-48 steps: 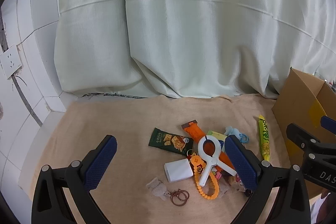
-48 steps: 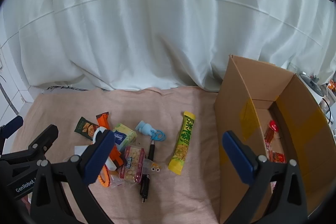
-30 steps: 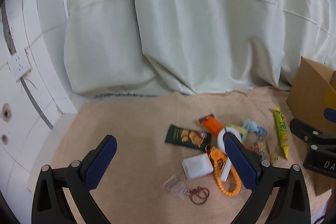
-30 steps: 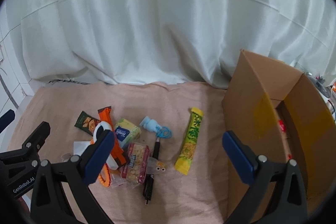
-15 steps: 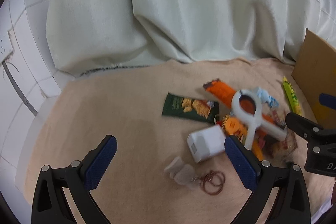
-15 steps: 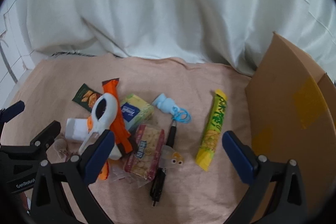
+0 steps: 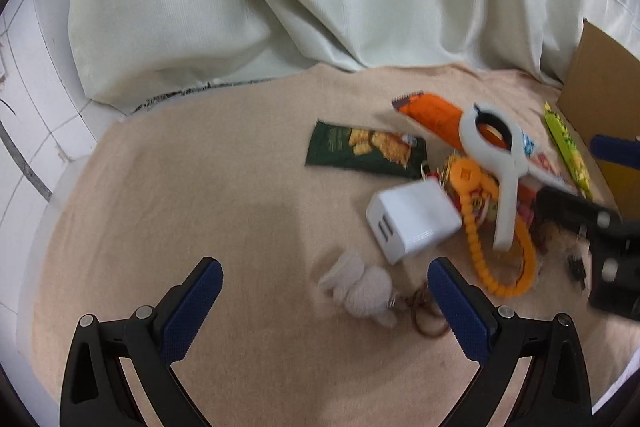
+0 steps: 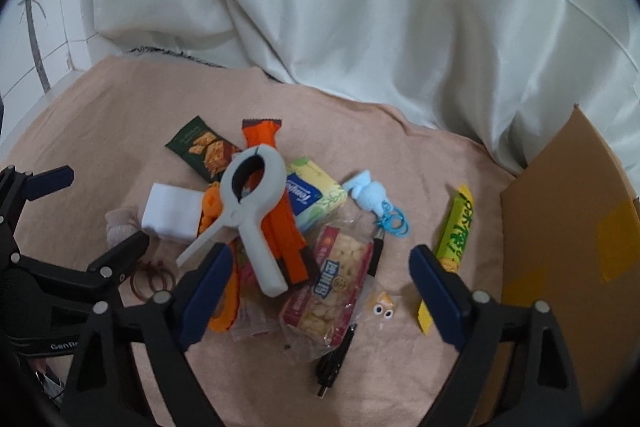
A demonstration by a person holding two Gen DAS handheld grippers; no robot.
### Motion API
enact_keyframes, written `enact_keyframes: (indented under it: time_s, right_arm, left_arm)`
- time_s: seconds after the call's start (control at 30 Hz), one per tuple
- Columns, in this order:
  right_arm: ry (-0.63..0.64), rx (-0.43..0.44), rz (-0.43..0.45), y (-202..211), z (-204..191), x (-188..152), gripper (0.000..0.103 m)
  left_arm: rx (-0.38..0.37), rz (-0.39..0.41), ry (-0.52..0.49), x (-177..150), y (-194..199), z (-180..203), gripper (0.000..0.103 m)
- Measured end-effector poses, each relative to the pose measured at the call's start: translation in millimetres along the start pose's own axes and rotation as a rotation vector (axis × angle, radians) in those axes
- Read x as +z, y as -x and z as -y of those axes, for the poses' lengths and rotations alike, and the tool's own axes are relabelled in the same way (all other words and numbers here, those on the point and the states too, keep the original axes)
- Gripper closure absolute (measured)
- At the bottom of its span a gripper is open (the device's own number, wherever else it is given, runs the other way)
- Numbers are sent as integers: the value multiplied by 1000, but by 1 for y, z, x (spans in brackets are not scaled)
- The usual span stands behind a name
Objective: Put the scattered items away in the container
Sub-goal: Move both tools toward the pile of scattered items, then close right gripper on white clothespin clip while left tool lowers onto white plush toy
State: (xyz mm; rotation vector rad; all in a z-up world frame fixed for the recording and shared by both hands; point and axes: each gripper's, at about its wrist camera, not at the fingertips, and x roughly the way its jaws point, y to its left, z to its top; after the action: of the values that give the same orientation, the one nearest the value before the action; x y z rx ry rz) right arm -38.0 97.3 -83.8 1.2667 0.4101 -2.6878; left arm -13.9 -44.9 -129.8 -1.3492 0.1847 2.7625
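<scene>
Now the left gripper (image 7: 325,301) is hanging with jaws spread, the plush (image 7: 362,290) between them toward three o'clock. The right gripper (image 8: 320,281) is closing around nothing yet, the cracker pack (image 8: 326,287) running twelve-to-six between its jaws; the box (image 8: 568,227) is lying at three o'clock.

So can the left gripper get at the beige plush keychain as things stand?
Probably yes: the beige plush keychain lies bare on the cloth just ahead of the open left gripper, with nothing on top; only the white charger sits nearby.

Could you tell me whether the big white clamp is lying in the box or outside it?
Outside: the white clamp lies atop the snack pile on the cloth, left of the box.
</scene>
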Motion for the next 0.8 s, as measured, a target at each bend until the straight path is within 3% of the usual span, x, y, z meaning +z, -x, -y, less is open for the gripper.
enact_keyframes:
  time_s: [0.2, 0.33, 0.63, 0.8]
  right_arm:
    - [19, 37, -17, -5, -3, -1, 38]
    - [47, 58, -41, -11, -10, -3, 61]
    - [89, 74, -33, -9, -19, -4, 61]
    - [106, 69, -29, -9, -24, -4, 61]
  left_arm:
    - [-28, -33, 19, -15, -7, -3, 0]
    - [-19, -42, 20, -17, -8, -1, 0]
    - [-29, -23, 32, -11, -6, -17, 0]
    - [-27, 35, 9, -6, 0, -23, 0]
